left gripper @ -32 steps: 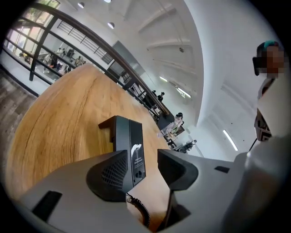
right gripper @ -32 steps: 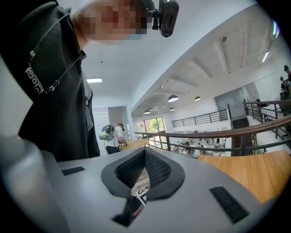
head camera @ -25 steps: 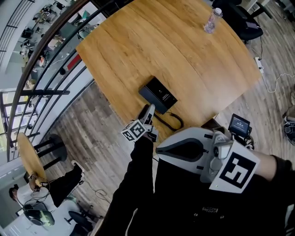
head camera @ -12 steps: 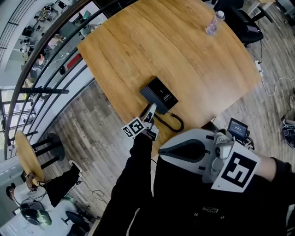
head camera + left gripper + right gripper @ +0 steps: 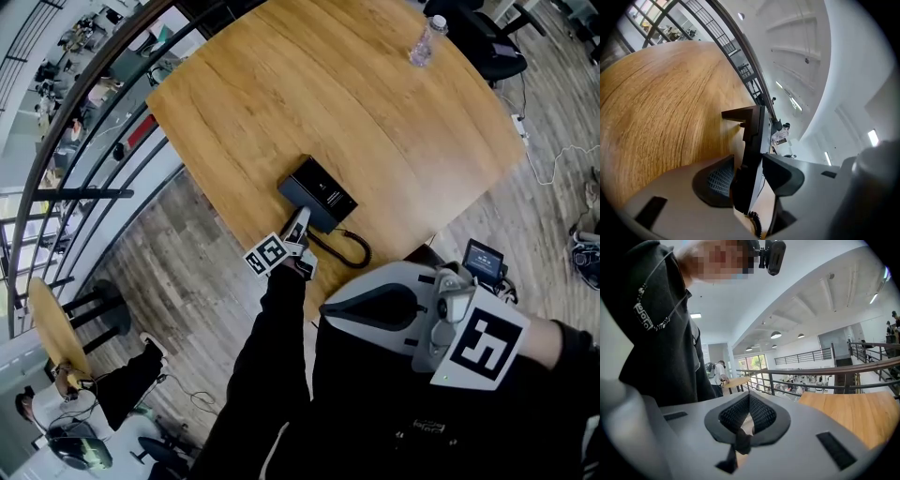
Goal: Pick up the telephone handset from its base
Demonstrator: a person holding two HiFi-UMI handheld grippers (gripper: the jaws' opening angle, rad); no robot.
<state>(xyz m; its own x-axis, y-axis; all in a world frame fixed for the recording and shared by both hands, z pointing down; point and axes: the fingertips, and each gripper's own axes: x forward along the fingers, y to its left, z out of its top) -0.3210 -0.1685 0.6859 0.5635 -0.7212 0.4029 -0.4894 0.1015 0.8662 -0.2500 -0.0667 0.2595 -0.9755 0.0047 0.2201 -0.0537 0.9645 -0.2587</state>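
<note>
The left gripper (image 5: 748,161) has its ribbed dark pads (image 5: 717,180) clamped on the handset (image 5: 753,129), a slim black slab standing on edge with a stepped far end. Its coiled cord (image 5: 757,227) is cut off at the bottom. In the head view the handset lies at the near edge of the boxy black base (image 5: 319,192) (whether they touch is unclear) on the wood-grain table (image 5: 375,103). The right gripper (image 5: 742,439), pads pressed together on nothing, is close to the person's black top (image 5: 656,333).
</note>
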